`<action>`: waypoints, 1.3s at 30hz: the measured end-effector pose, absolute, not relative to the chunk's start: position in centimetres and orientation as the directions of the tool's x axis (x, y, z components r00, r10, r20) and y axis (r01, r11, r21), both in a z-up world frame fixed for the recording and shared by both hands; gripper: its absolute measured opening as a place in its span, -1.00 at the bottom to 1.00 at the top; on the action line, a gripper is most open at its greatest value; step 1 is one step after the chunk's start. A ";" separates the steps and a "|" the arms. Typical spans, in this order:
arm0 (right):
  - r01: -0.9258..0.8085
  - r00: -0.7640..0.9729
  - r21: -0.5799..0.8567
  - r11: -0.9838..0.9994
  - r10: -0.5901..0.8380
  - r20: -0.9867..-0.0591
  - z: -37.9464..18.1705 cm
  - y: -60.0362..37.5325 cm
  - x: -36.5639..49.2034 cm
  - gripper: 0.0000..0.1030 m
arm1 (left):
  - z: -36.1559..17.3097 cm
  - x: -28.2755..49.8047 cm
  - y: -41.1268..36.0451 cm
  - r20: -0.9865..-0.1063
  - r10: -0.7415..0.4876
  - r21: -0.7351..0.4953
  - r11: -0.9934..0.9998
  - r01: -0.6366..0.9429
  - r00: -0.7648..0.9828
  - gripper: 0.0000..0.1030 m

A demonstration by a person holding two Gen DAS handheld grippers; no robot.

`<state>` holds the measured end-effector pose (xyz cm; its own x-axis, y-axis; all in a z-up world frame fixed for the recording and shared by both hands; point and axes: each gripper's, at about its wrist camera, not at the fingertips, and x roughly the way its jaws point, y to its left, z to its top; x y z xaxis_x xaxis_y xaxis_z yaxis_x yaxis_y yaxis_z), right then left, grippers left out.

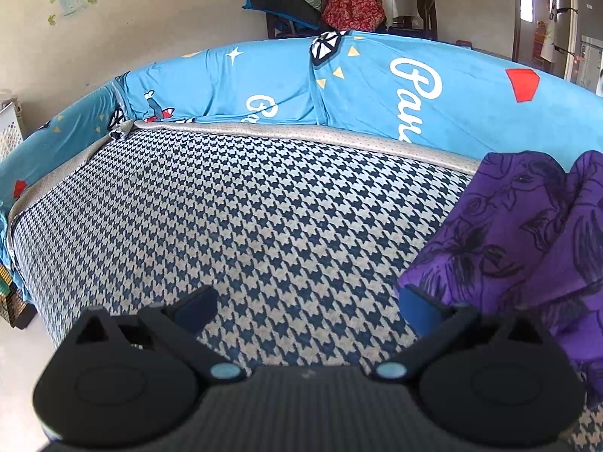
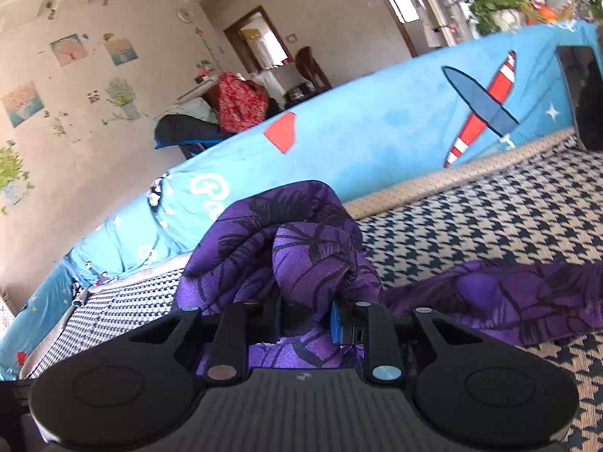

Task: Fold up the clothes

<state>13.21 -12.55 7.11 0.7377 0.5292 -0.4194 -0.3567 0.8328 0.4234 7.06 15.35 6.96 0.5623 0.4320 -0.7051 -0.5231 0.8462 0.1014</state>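
Observation:
A purple garment (image 1: 527,226) with dark printed lines lies bunched at the right of the houndstooth sofa seat (image 1: 245,218). My left gripper (image 1: 309,301) is open just above the seat, its right finger close beside the cloth's lower edge, nothing between its fingers. In the right wrist view the same purple garment (image 2: 294,233) rises in a crumpled fold directly ahead, and my right gripper (image 2: 305,320) is shut on it, cloth bunched between the fingers. More of the garment (image 2: 508,293) trails flat to the right over the seat.
A blue printed cover (image 1: 377,86) drapes the sofa back and arm (image 1: 49,150). A dark object (image 2: 588,101) leans at the far right of the seat. Behind the sofa are a chair piled with clothes (image 1: 350,3) and a doorway.

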 end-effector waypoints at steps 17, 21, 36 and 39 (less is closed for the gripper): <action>-0.787 0.477 0.094 0.609 0.698 -0.534 4.0 -2.4 5.7 -0.54 | 9.8 4.7 14.5 -0.582 0.354 -0.007 0.898 -0.440 0.732 1.00; -0.800 0.460 0.082 0.594 0.695 -0.552 3.5 -1.9 5.6 -0.54 | 9.8 5.0 12.5 -0.553 0.298 0.006 0.935 -0.354 0.778 1.00; -0.823 0.426 0.097 0.559 0.722 -0.545 5.2 -3.9 4.5 0.13 | 5.7 8.7 12.3 -0.659 0.463 0.188 0.864 -0.466 0.593 1.00; -0.795 0.461 0.110 0.597 0.712 -0.530 5.8 -5.0 5.0 0.29 | 5.1 9.2 13.3 -0.681 0.491 0.202 0.840 -0.504 0.543 1.00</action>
<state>4.96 -4.99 5.76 0.4609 0.7119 -0.5298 -0.7950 0.5965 0.1100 9.23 13.27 5.06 0.5432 0.4905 -0.6814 -0.5042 0.8395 0.2024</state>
